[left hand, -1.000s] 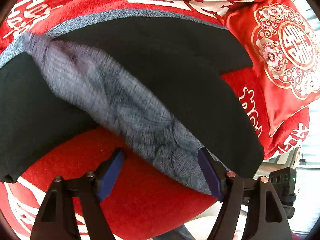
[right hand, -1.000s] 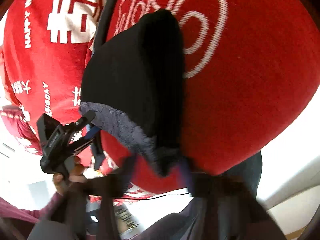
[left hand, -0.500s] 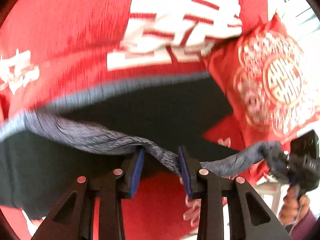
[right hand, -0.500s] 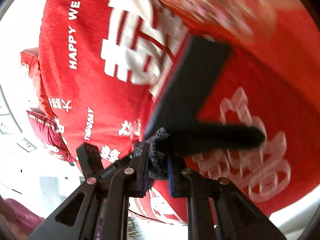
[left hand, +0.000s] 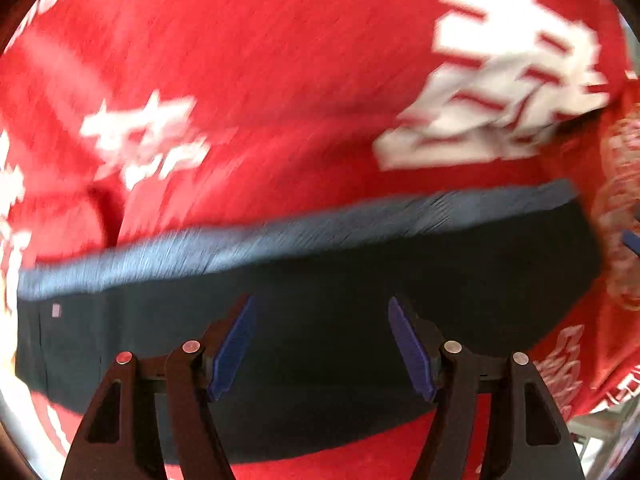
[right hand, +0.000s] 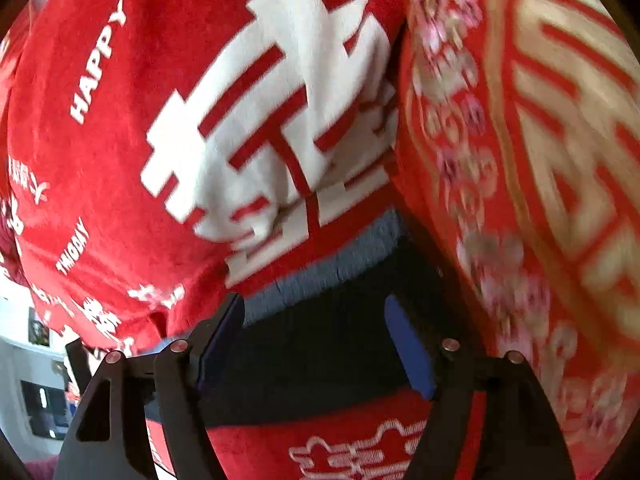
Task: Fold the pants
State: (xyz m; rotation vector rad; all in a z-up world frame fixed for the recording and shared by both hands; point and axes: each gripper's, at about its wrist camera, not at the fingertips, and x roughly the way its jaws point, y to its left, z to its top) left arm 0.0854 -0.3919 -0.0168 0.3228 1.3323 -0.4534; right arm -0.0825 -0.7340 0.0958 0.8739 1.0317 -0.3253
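Note:
The black pants (left hand: 320, 280) lie folded as a wide band across the red bedspread, with a grey-blue waistband strip (left hand: 280, 240) along their far edge. My left gripper (left hand: 320, 344) is open and empty just above the black cloth. My right gripper (right hand: 316, 344) is open and empty over the right end of the pants (right hand: 332, 320), where the grey strip (right hand: 332, 264) ends.
A red bedspread (left hand: 260, 80) with white characters covers the bed. A red and gold embroidered cushion (right hand: 540, 160) lies right beside the pants' right end and shows at the right edge of the left wrist view (left hand: 620, 220). The room floor shows at lower left (right hand: 36, 400).
Both grippers held the grey waistband half a second ago, carried it to the far side and let go. Both jaws now stand open and the pants lie folded flat.

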